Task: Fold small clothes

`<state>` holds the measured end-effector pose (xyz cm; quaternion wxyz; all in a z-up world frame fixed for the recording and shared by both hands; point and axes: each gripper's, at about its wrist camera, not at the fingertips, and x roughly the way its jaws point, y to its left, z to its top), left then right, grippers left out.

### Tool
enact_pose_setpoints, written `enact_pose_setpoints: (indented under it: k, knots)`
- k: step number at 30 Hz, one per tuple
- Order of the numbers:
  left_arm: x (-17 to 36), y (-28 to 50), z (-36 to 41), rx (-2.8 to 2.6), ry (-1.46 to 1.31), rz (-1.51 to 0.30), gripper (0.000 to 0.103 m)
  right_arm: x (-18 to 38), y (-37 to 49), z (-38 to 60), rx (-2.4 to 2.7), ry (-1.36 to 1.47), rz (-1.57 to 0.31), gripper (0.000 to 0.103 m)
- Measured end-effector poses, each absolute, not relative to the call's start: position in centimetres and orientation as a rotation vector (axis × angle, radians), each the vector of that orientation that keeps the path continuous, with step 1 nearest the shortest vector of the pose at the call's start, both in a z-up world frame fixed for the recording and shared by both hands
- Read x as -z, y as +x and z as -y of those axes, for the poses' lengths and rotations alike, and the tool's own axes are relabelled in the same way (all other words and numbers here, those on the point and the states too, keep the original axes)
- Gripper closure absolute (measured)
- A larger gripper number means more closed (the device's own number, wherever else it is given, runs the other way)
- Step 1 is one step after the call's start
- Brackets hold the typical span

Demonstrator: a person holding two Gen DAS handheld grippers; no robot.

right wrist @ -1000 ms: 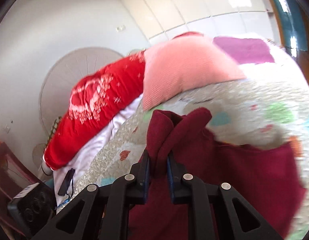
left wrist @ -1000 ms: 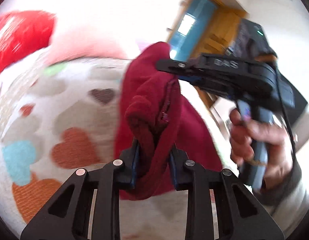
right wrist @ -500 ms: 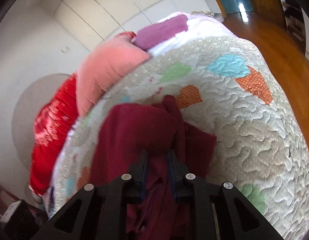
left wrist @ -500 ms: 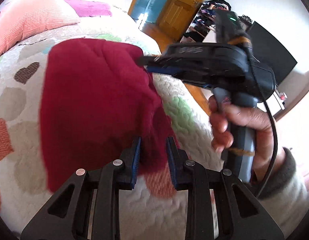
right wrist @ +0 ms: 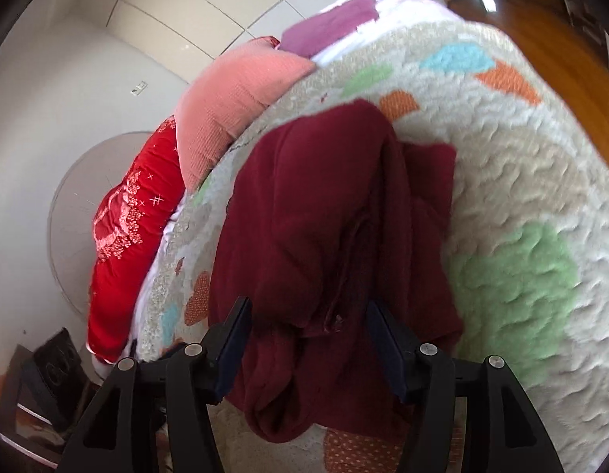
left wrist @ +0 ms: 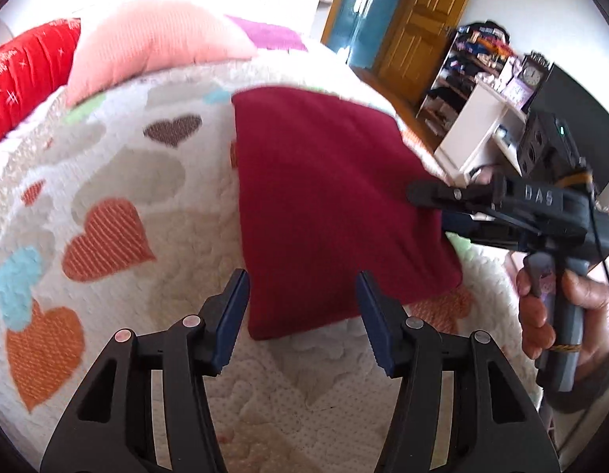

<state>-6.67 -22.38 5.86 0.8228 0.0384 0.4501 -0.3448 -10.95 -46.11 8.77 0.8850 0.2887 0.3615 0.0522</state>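
Opening both jaws, our left gripper (left wrist: 302, 307) and right gripper (right wrist: 308, 335) release the folded dark-red fleece garment (left wrist: 328, 205). It lies on the heart-patterned quilt (left wrist: 119, 181); we judge this fold done, a tidier one perhaps left.

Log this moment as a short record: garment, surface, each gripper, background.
garment: dark red cloth, laid flat on the bed, rumpled at the near edge in the right wrist view
surface: heart-print quilt
left gripper: jaws opening, pads clear of the cloth edge between them
right gripper: jaws opening, cloth folds between the pads, no grip
background: pink pillow, red pillow, wooden door
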Motion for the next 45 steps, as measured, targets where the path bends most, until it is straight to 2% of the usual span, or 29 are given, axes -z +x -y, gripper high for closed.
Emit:
enact_pose_setpoints:
  k: [1,3,4,5,8,11,15,18,21,23,29,33,40,45]
  knots:
    - [-5.3,-6.6,22.8,0.733,0.096,-0.964,0.048,-8.4,-10.7,46.1,-0.107,0.611,-0.755,0.045]
    - [-5.3,-7.2,22.9,0.730,0.110,-0.963,0.048,-7.9,-10.0,46.0,-0.113,0.619,-0.748,0.060]
    - [-5.7,-7.7,23.0,0.727,0.117,-0.958,0.048,-8.1,-9.9,45.9,-0.115,0.610,-0.737,0.073]
    - [-6.1,-7.9,23.0,0.727,0.119,-0.951,0.048,-8.6,-10.1,45.7,-0.107,0.582,-0.723,0.076]
    - [-8.0,-8.3,22.8,0.733,0.119,-0.907,0.048,-11.3,-11.7,44.3,-0.078,0.395,-0.669,0.077]
    - [-8.5,-7.4,23.3,0.718,0.107,-0.893,0.048,-11.6,-12.2,43.9,0.019,0.258,-0.715,0.077]
    - [-6.8,-5.9,25.2,0.704,0.099,-0.946,0.048,-9.4,-11.2,45.7,0.003,0.350,-0.748,0.072]
    - [-6.1,-6.0,25.9,0.680,0.148,-0.953,0.048,-11.0,-13.0,46.8,0.002,0.420,-0.679,0.070]
    - [-5.8,-6.0,26.2,0.669,0.157,-0.937,0.048,-13.8,-14.3,45.9,0.016,0.319,-0.568,0.070]
    - [-5.6,-5.8,26.5,0.663,0.156,-0.940,0.048,-14.4,-13.5,44.8,-0.003,0.239,-0.570,0.070]
    - [-5.2,-5.3,27.1,0.642,0.174,-0.922,0.044,-11.1,-6.5,45.8,0.117,0.135,-0.712,0.075]
    - [-5.0,-5.2,27.6,0.626,0.199,-0.911,0.041,-10.9,-5.4,46.9,0.125,0.137,-0.712,0.077]
    - [-4.8,-4.9,27.5,0.617,0.187,-0.917,0.041,-13.2,-10.6,44.5,0.042,0.133,-0.673,0.077]
    - [-4.7,-5.1,27.5,0.605,0.185,-0.919,0.039,-9.7,-12.5,43.5,0.071,0.100,-0.743,0.076]
